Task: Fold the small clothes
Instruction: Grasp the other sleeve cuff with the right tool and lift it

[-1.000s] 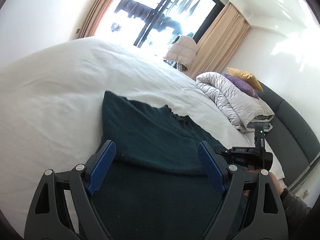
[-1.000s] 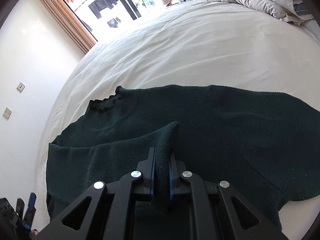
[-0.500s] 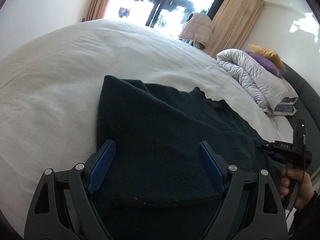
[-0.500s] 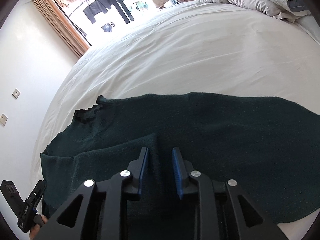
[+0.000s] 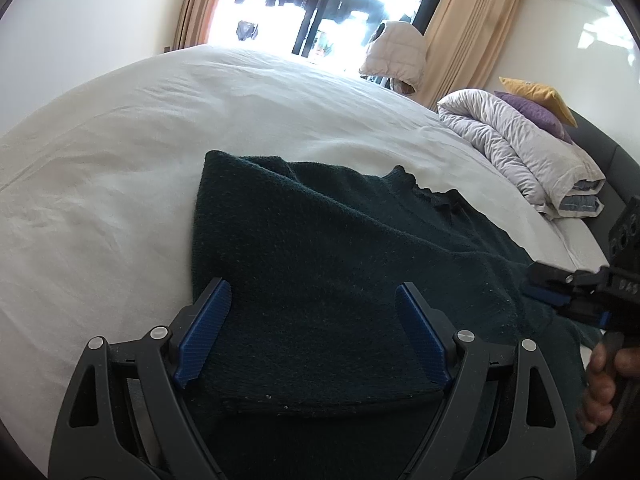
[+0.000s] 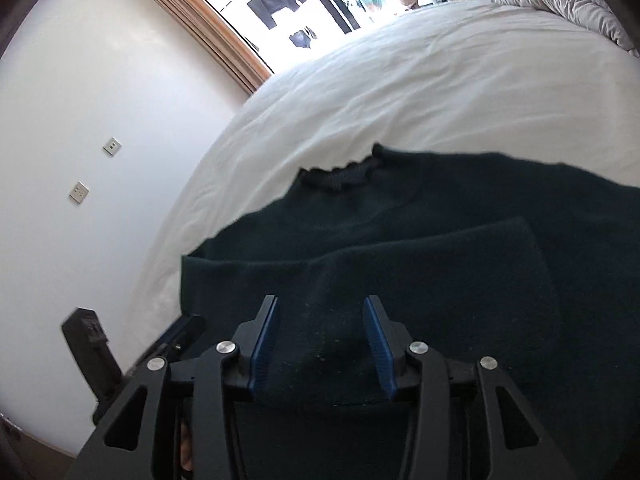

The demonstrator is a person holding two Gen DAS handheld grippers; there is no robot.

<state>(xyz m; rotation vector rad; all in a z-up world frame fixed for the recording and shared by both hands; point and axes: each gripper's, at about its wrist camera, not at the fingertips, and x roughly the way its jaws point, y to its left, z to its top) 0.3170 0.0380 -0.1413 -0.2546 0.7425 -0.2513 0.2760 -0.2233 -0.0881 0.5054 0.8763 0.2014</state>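
A dark green knit sweater (image 5: 320,248) lies flat on the white bed (image 5: 120,168), with one sleeve folded across its body and its ruffled collar (image 6: 340,174) toward the window. My left gripper (image 5: 314,332) is open and empty, its blue pads just above the folded sleeve's cuff edge. My right gripper (image 6: 322,344) is open and empty over the same folded sleeve (image 6: 400,272). The right gripper also shows at the right edge of the left wrist view (image 5: 568,300), held by a hand. The left gripper shows at the lower left of the right wrist view (image 6: 176,340).
A rolled grey duvet (image 5: 516,152) with purple and yellow pillows lies at the head of the bed, against a dark headboard (image 5: 608,160). A window with beige curtains (image 5: 464,28) stands beyond the bed. A white wall (image 6: 80,120) with sockets runs beside the bed.
My right gripper let go of the sleeve it held a second ago and opened wider. The sleeve now lies flat across the sweater. Both cameras drew back a little.
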